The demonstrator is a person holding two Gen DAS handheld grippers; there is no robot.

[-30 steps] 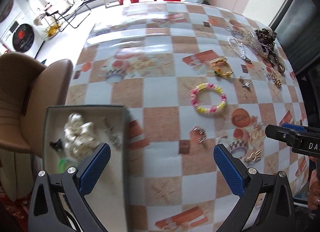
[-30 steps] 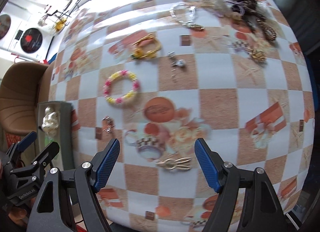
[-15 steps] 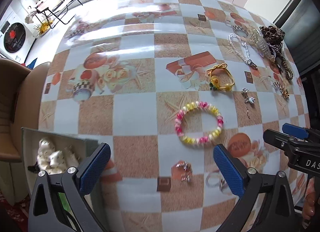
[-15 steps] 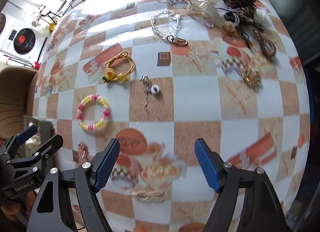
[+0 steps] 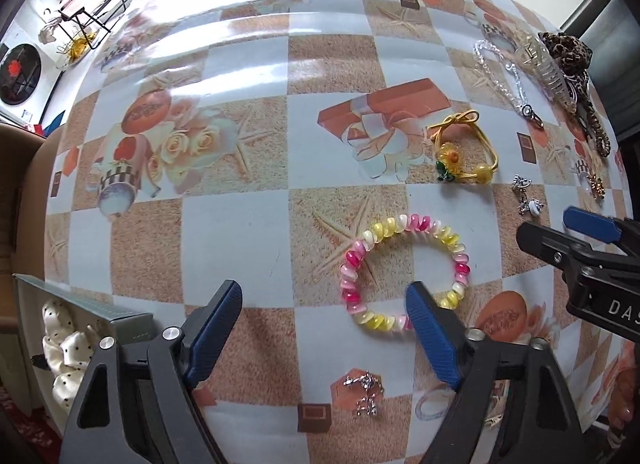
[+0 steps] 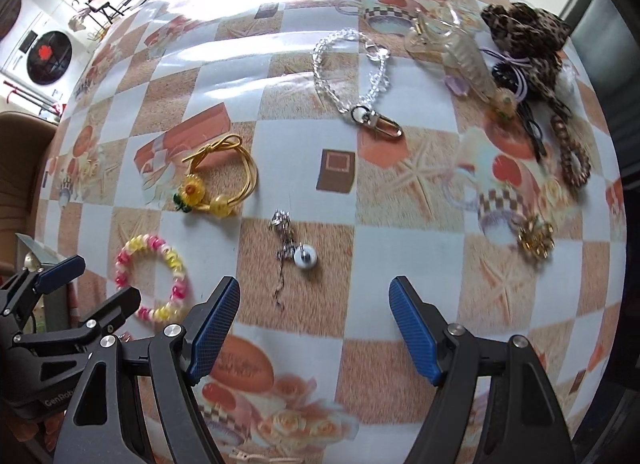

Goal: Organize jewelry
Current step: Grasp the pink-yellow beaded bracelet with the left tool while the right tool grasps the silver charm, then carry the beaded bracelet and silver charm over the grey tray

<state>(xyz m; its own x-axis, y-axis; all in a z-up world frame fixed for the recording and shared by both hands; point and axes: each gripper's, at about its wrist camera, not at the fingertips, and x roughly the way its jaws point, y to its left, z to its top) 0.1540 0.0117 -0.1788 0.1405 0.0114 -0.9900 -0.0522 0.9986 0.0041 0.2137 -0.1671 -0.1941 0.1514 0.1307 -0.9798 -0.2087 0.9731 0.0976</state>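
A pink and yellow spiral bracelet (image 5: 404,274) lies on the checked tablecloth; my left gripper (image 5: 324,304) is open and empty above it, its right finger (image 5: 430,332) over the bracelet's near rim. A silver earring (image 5: 364,392) lies between the left fingers, closer to me. My right gripper (image 6: 314,310) is open and empty just short of a silver necklace with a white pendant (image 6: 294,252). A yellow cord bracelet (image 6: 216,180), a clear bead chain (image 6: 360,76) and a gold brooch (image 6: 534,238) lie farther off. The bracelet also shows in the right wrist view (image 6: 154,278).
A grey box (image 5: 100,312) holding a white dotted scrunchie (image 5: 68,348) stands at the table's left edge. Leopard scrunchies, hair ties and a clear claw clip (image 6: 466,52) are piled at the far right. A brown chair (image 6: 20,168) stands left of the table.
Both grippers have moved forward over the table, away from the box. The spiral bracelet now sits at the left fingers; the pendant necklace now sits just ahead of the right fingers.
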